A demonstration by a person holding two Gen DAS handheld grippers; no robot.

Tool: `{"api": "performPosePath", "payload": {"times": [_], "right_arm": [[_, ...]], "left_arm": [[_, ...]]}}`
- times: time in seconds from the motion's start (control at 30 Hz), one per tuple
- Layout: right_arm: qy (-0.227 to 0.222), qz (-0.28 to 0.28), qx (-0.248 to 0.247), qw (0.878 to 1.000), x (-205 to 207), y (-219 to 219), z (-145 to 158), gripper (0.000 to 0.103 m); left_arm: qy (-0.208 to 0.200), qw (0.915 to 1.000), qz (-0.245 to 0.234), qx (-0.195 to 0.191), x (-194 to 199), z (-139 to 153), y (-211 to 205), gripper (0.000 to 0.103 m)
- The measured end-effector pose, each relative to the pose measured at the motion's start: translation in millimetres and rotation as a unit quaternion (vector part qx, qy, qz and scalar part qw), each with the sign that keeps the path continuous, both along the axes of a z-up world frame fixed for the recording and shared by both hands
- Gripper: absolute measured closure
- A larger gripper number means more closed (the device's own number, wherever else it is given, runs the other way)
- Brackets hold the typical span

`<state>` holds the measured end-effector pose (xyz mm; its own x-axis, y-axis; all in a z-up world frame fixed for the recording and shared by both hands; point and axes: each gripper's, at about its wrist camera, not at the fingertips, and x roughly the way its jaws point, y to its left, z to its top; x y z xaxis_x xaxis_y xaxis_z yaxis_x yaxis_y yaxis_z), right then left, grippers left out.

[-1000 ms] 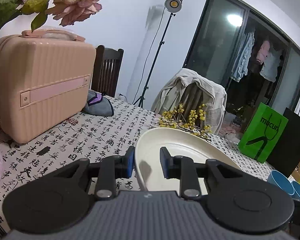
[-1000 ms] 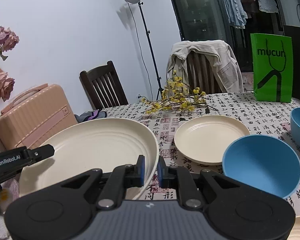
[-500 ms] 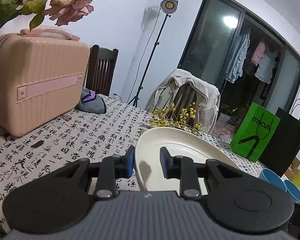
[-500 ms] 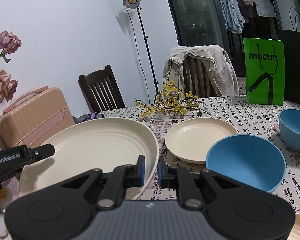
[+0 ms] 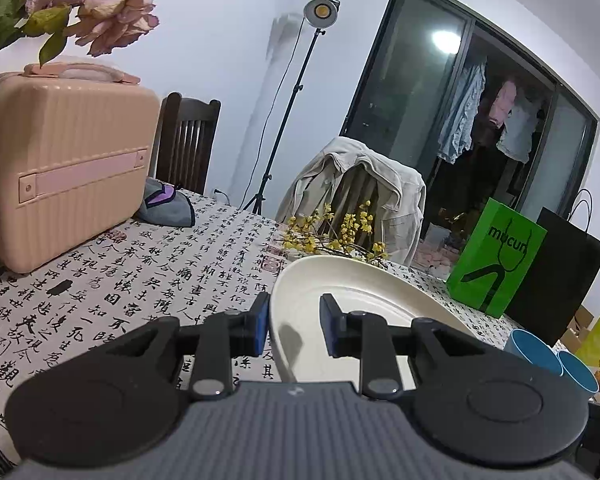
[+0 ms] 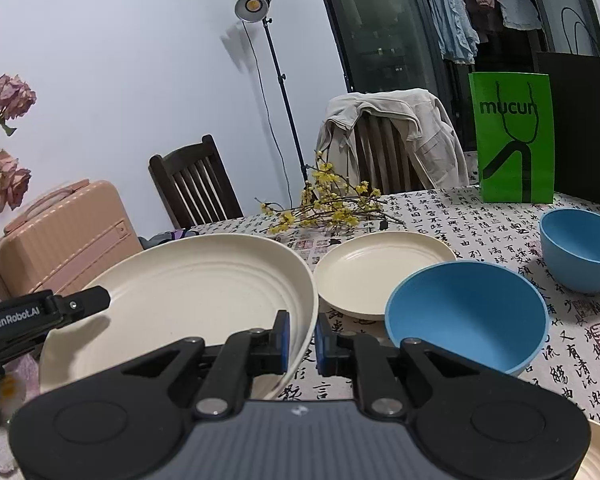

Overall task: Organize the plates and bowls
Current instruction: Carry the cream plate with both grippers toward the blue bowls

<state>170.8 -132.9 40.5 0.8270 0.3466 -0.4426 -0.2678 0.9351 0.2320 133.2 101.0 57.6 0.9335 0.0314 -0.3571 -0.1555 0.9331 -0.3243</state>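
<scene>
Both grippers hold one large cream plate (image 6: 188,280), lifted off the table and tilted. The right gripper (image 6: 301,338) has its blue pads clamped narrow on the plate's near right rim; the rim sits squeezed between the pads. The left gripper (image 5: 294,328) straddles the opposite rim: the rim runs between its pads, right up against the left pad, with the right pad over the plate's inside face. The gap is narrow, so it reads as gripping that rim. In the right wrist view the left gripper's black finger enters at 9 o'clock and lies on the plate's left edge.

On the calligraphy tablecloth (image 6: 480,216), a smaller cream plate (image 6: 384,274) lies flat at 2 o'clock from the held plate, just beside it. A blue bowl (image 6: 466,312) sits at 3 o'clock of the held plate, overlapping the small plate's near edge in view. A second blue bowl (image 6: 580,254) stands farther right, apart from the first. Yellow flower sprigs (image 6: 332,204) lie behind the small plate. A green paper bag (image 6: 514,136) stands upright at the table's far right. A pink case (image 5: 64,168) stands at the far left, at 10 o'clock in the left wrist view.
</scene>
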Motion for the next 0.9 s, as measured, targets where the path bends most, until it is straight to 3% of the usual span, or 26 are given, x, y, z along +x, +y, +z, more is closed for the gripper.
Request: {"api": "performPosePath", "payload": {"times": [0.9], "right_arm": [[-0.014,-0.028,0.029,0.999,-18,-39,-13,0.090]], "left_arm": [[-0.016,0.9996,-0.023,0.006,-5,-6,-34,0.077]]}}
